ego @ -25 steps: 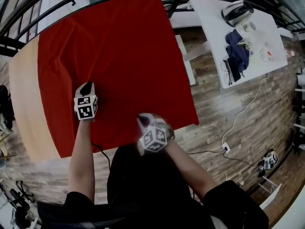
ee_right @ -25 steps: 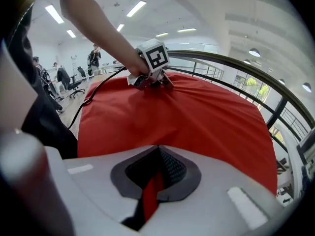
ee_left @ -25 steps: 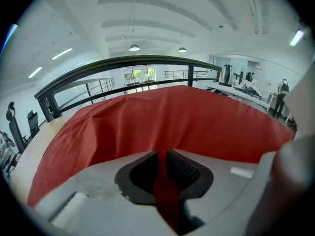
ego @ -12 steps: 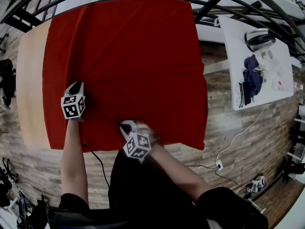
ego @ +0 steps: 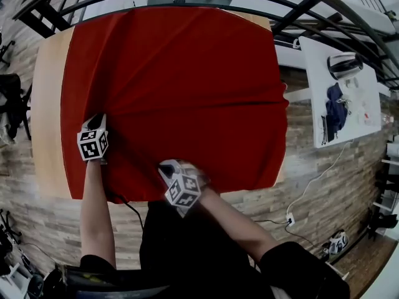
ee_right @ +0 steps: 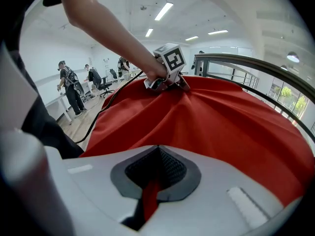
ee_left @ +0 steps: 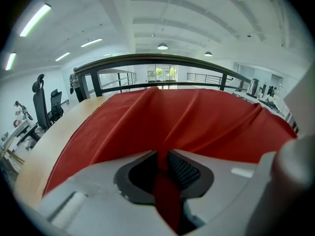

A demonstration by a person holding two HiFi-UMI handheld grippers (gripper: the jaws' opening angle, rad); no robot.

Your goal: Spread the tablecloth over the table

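While the red tablecloth (ego: 181, 92) is lying across most of the wooden table (ego: 47, 123), it is leaving a bare strip along the 9 o'clock side and reaching out to the 3 o'clock edge. The left gripper (ego: 98, 120), at about 8 o'clock on the cloth, is pinching a raised fold, its jaws only slightly apart around the fabric. The right gripper (ego: 166, 167), at 6 o'clock by the near hem, is clamping a thin ridge of the same cloth with its jaws fully closed.
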